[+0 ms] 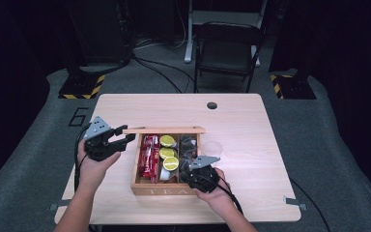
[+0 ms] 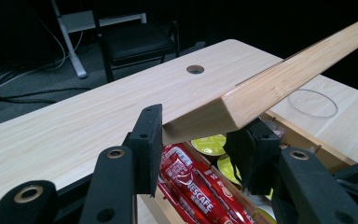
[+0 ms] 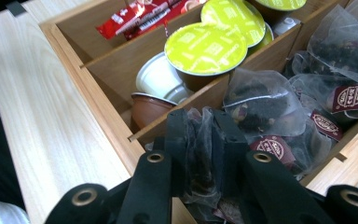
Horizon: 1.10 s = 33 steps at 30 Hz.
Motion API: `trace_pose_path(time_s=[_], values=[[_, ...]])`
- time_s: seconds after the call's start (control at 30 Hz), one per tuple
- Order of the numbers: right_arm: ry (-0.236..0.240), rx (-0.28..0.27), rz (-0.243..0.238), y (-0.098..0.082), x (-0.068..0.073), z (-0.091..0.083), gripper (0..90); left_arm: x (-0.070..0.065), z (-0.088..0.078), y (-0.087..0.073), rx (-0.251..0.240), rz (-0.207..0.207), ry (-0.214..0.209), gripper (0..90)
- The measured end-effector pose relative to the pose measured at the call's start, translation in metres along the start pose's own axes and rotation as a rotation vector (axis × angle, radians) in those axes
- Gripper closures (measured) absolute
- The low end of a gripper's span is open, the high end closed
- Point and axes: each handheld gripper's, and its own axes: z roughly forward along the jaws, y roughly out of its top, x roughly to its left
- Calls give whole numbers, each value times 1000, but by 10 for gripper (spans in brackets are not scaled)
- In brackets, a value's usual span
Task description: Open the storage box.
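The right gripper (image 3: 200,140) has its two black jaws pinched on a clear mesh tea bag of dark leaves (image 3: 199,158), which is squeezed flat between the pads. The bag sits at the near end of the right-hand compartment of the open light wooden tea box (image 1: 164,186), among other clear mesh tea bags with dark red labels (image 3: 340,98). In the right gripper view, at 12 o'clock from the jaws, lime-green foil-topped capsules (image 3: 205,46) fill the middle compartment, with a white cup-shaped capsule (image 3: 161,79) and a brown one (image 3: 149,107) lying beside them; red instant-coffee sticks (image 3: 140,16) lie in the far compartment at 11 o'clock.

The left gripper (image 2: 200,140) is clenched on the corner of the box's flat wooden lid (image 2: 279,79), holding it raised above the box; red sticks and green capsules show beneath it. In the high view this gripper (image 1: 118,137) sits at 9 o'clock from the box, the right gripper (image 1: 193,169) at 5 o'clock over it. A clear round plastic disc (image 1: 212,147) lies on the pale wooden table (image 1: 251,121) at 3 o'clock from the box.
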Motion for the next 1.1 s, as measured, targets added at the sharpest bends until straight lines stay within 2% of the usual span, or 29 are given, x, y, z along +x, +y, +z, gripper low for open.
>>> trace_pose_path(time_s=[0.3, 0.37, 0.47, 0.97, 1.1], values=[[1, -39, 15, 6, -2, -9, 790, 0, 0, 0, 1, 0, 1, 563], [-2, -49, -4, 9, -4, -11, 790, 0, 0, 0, 0, 0, 1, 564], [-2, -56, 7, 12, -3, -14, 789, 0, 0, 0, 0, 0, 0, 564], [-13, -87, -22, 27, -4, -30, 789, 0, 0, 0, 1, 1, 0, 564], [-32, -91, -24, 30, -7, -36, 789, 0, 0, 0, 1, 2, 0, 563]])
